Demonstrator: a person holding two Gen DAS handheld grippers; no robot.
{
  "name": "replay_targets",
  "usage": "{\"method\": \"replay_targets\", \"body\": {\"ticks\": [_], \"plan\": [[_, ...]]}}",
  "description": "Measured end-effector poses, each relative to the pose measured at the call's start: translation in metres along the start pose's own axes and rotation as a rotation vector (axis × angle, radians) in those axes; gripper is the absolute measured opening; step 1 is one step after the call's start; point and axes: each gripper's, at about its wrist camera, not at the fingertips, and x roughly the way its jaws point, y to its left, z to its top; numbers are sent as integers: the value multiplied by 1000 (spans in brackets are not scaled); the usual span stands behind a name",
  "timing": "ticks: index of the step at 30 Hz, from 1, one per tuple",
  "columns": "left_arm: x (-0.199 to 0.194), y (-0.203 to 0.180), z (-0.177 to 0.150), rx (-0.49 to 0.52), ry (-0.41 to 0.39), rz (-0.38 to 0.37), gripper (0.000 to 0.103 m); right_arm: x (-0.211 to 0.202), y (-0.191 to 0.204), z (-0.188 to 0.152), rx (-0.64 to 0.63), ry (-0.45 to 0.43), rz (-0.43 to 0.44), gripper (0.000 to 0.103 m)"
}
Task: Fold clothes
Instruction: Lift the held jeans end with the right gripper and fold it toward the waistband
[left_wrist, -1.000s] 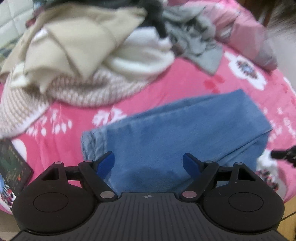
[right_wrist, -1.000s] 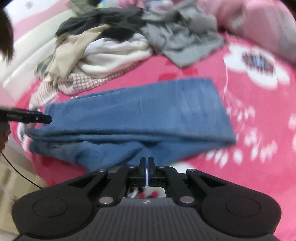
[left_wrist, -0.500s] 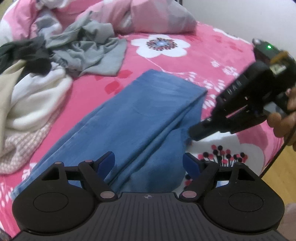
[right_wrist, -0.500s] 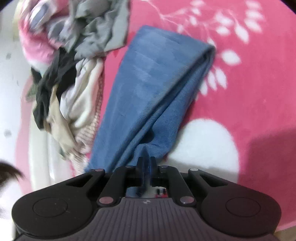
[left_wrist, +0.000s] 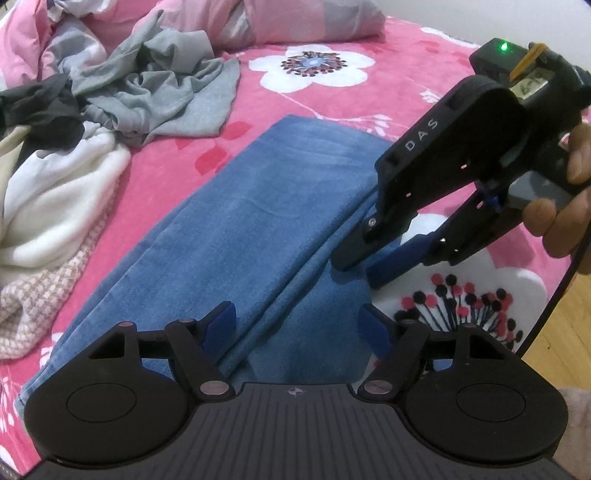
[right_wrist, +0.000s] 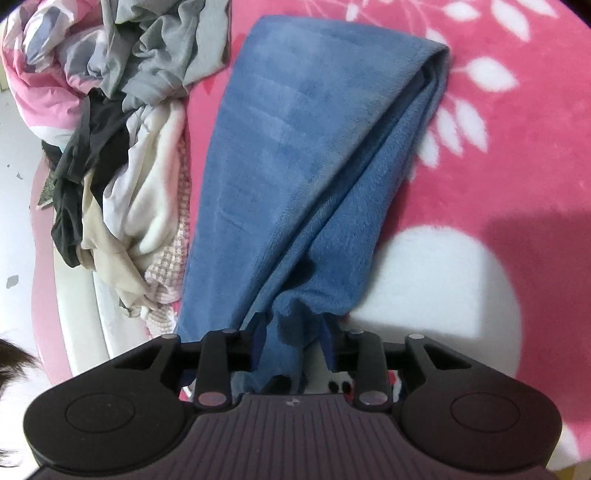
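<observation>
Fleece bunches right at the right gripper (right_wrist: 291, 339) — its jaws stand partly apart with a gathered end of the blue garment (right_wrist: 314, 155) between them, though whether the pads are pinching or letting go I cannot tell. Ahead of it the garment stretches away in a long doubled strip over the pink floral bedspread (right_wrist: 517, 129). The left gripper (left_wrist: 297, 325) hovers wide open and empty just above the near part of the same strip. Off to its left and beyond lies a heap of unfolded clothes (left_wrist: 85, 147). By my judgement, a lengthwise fold is in hand; any next fold needs both ends held and layers kept aligned.
</observation>
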Motion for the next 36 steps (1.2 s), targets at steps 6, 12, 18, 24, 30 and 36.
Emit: {"method": "replay_targets", "body": {"ticks": [6,12,18,24,30,36], "plan": [[-16,-9,-2,57,-27,-30,75,-8,-11,4,111,-18,131,23],[-17,-27,-9,145,-17,-62,69,-15,-18,7,150,-39,219,24],[6,-27,-12,180,16,-44,45,-30,-21,5,137,-75,260,25],[6,14,-2,-88,29,-115,15,-53,-3,-6,-122,-161,115,25],[19,78,-12,-571,68,-289,12,-48,48,-55,-701,-220,-131,25],[24,84,-19,-677,78,-332,13,-9,60,-72,-834,-181,-157,23]]}}
